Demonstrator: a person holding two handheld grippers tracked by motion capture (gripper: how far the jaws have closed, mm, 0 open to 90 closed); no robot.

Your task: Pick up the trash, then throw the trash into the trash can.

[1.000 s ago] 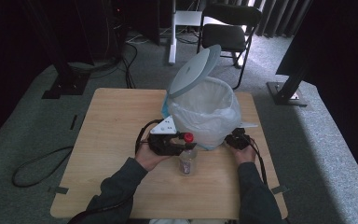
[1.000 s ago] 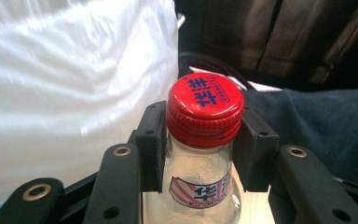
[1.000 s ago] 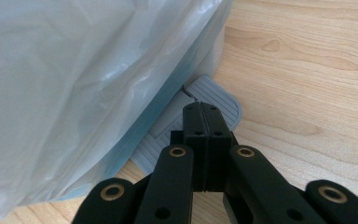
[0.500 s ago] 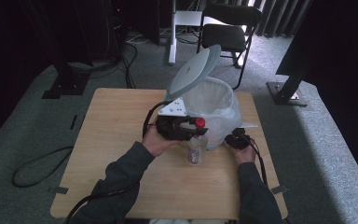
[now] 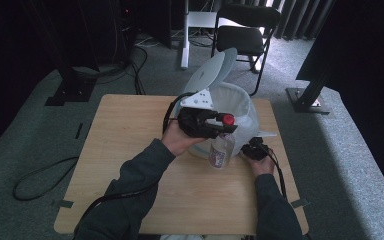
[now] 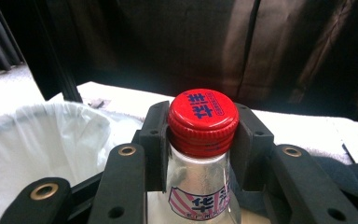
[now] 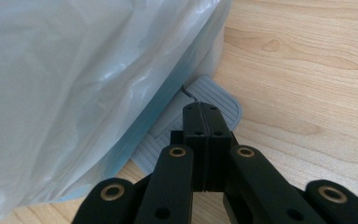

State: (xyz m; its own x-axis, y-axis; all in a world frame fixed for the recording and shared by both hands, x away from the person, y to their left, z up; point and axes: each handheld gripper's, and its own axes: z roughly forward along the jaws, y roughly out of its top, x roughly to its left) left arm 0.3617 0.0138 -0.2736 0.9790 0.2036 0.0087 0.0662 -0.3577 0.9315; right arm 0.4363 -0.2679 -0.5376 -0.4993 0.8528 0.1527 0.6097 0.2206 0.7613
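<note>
High view, centre: the bottle is pinched at its neck by the left gripper beside the bin; a loose pinch could drop it. The right gripper, pressed together, rests on the pedal.

Left gripper w/ glass bottle clamped at neck has risen from table & moved fwd toward lined bin. Bottle now hangs upright off the table, beside bin's front wall, red cap near rim level. Left forearm extended further.
</note>
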